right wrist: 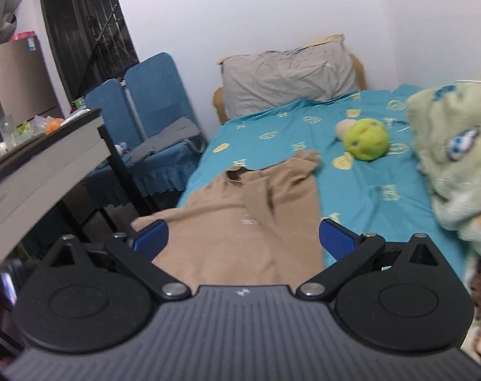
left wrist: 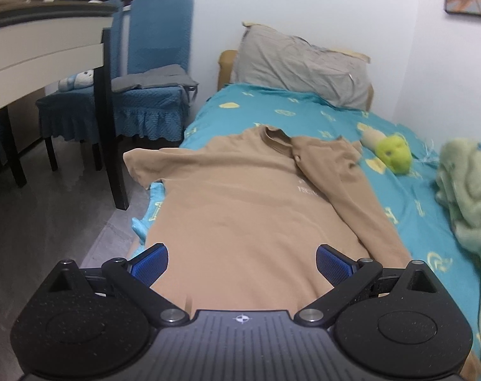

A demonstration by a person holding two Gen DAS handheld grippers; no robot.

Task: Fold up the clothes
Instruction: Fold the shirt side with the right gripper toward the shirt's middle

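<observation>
Overhead, we hold both grippers above the near end of the bed [left wrist: 408,197], each tilted downward toward the far pillow [left wrist: 303,66]. Our left gripper [left wrist: 242,263] has its jaws spread wide with nothing between the blue pads [left wrist: 151,262], only the tan shirt [left wrist: 240,209] showing below them. Our right gripper [right wrist: 243,238] likewise has its jaws released and empty, sitting higher and rolled a little, so the room leans in its view. That tan shirt lies flat along the left side of the teal sheet, collar toward the pillow, its right sleeve and side folded over the chest and its left sleeve hanging off the bed edge. Small pale lettering shows on the chest, too blurred for us to read. A green plush toy [right wrist: 365,141] lies to the right, just beyond the shirt.
</observation>
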